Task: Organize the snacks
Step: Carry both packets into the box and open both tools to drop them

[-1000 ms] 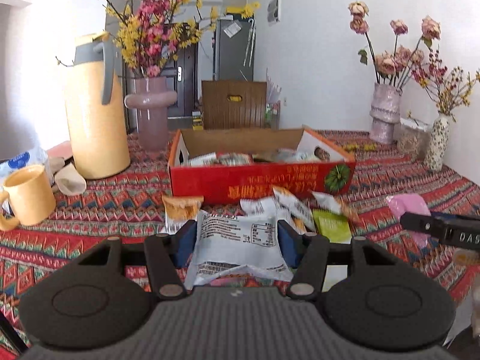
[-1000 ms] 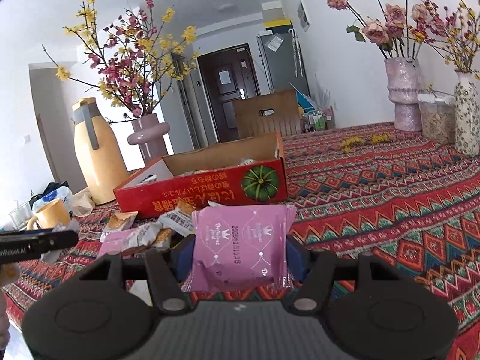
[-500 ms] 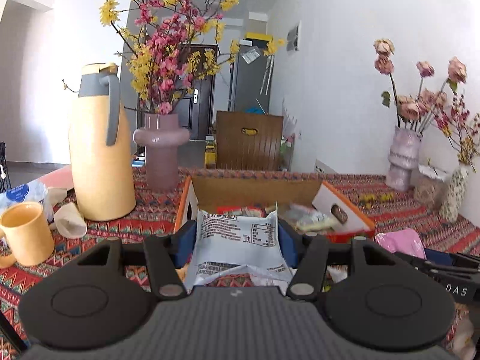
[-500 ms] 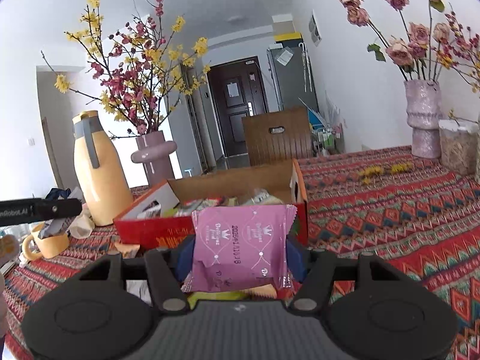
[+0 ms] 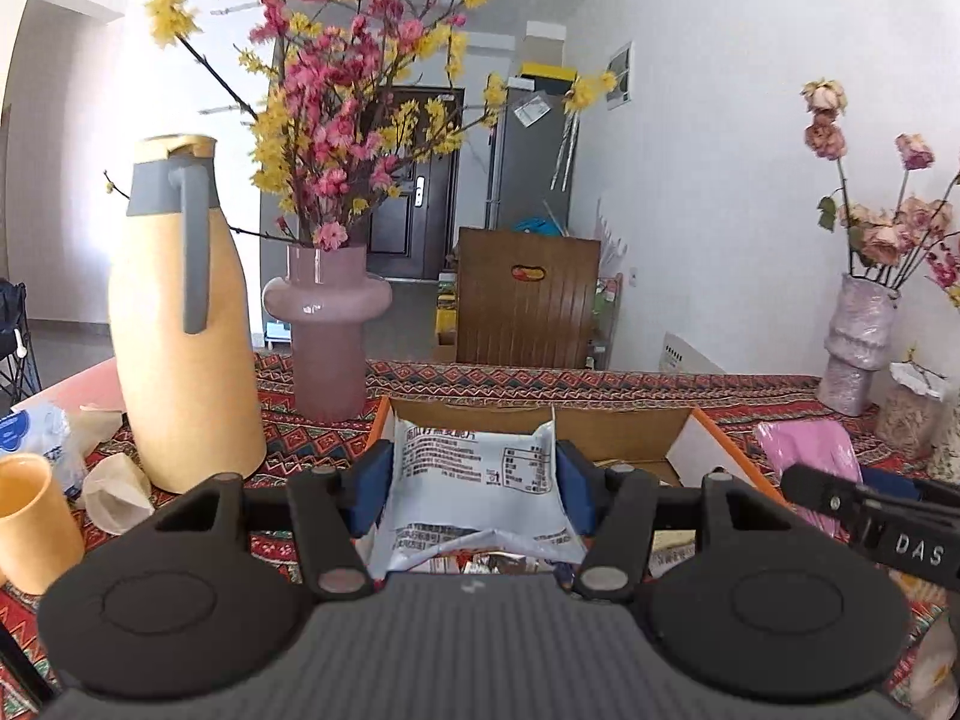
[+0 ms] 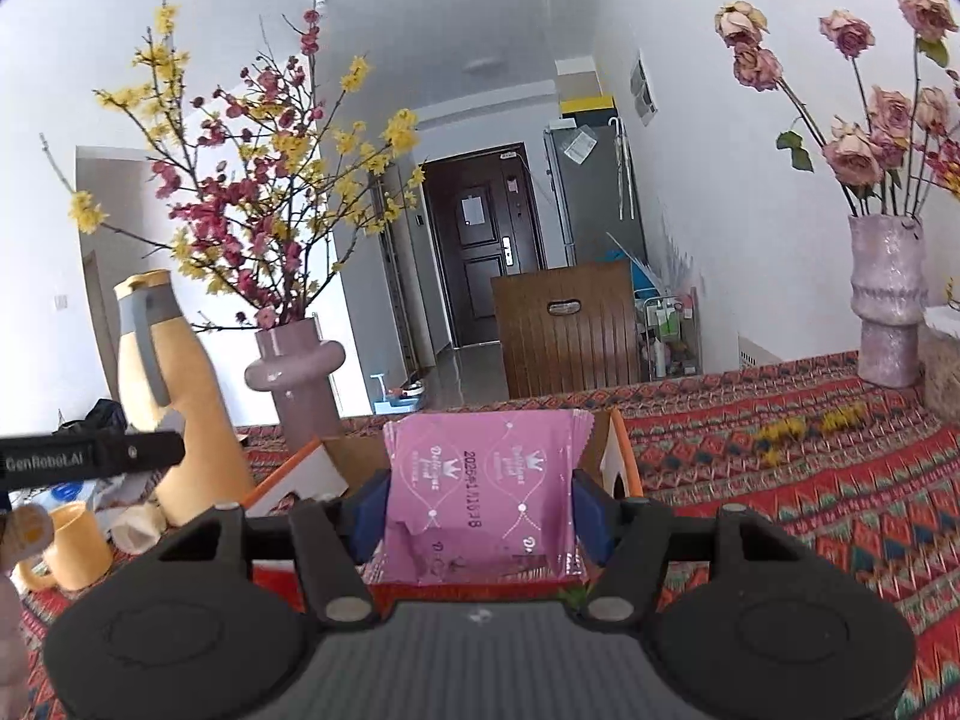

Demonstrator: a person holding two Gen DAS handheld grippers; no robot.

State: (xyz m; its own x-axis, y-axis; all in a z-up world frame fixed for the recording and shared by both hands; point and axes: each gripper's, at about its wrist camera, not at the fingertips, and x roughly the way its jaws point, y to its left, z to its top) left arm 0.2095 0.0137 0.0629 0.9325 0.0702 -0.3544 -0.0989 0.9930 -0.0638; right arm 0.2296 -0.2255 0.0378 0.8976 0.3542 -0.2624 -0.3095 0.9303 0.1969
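Observation:
My left gripper [image 5: 474, 480] is shut on a white snack packet [image 5: 474, 498] with black print, held up in front of the open red cardboard box [image 5: 714, 450]. My right gripper [image 6: 480, 501] is shut on a pink snack packet [image 6: 486, 492], also raised before the same box [image 6: 618, 462]. In the left wrist view the pink packet [image 5: 804, 450] and the right gripper's black finger [image 5: 870, 516] show at the right edge. The left gripper's finger [image 6: 90, 456] crosses the left edge of the right wrist view. The box's inside is mostly hidden behind the packets.
A tall yellow thermos jug [image 5: 180, 324] and a pink vase of blossoms [image 5: 327, 330] stand left of the box. A yellow mug [image 5: 30, 522] and crumpled paper cups [image 5: 114, 492] sit at the near left. Vases of dried roses [image 6: 888, 312] line the right wall. A patterned red cloth [image 6: 810, 480] covers the table.
Both grippers have risen and moved forward toward the box, each keeping its packet. The loose snacks on the cloth have dropped out of sight below; the box now sits right behind the packets.

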